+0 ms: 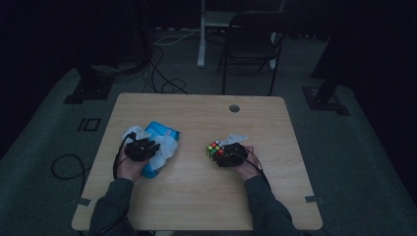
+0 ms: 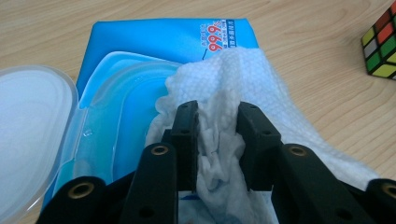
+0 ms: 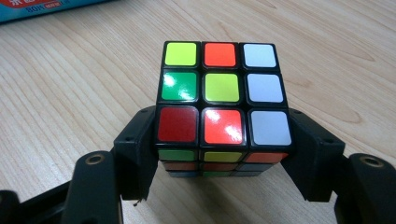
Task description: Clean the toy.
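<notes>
Right now your left tool (image 2: 218, 140) has its jaws pinched on the bunched white wipe (image 2: 233, 88) that rises out of the blue wipe pack (image 2: 154, 39) — the pack's clear lid (image 2: 32, 121) is flipped open beside the opening. That pack lies flat on the table (image 1: 196, 191), left of centre, its long axis running away from you and slightly rightward in the high view. Your right tool (image 3: 224, 149) is clenched on the puzzle cube (image 3: 222, 88), pads against two opposite sides — the cube sits on the table right of centre, well apart from the pack.
</notes>
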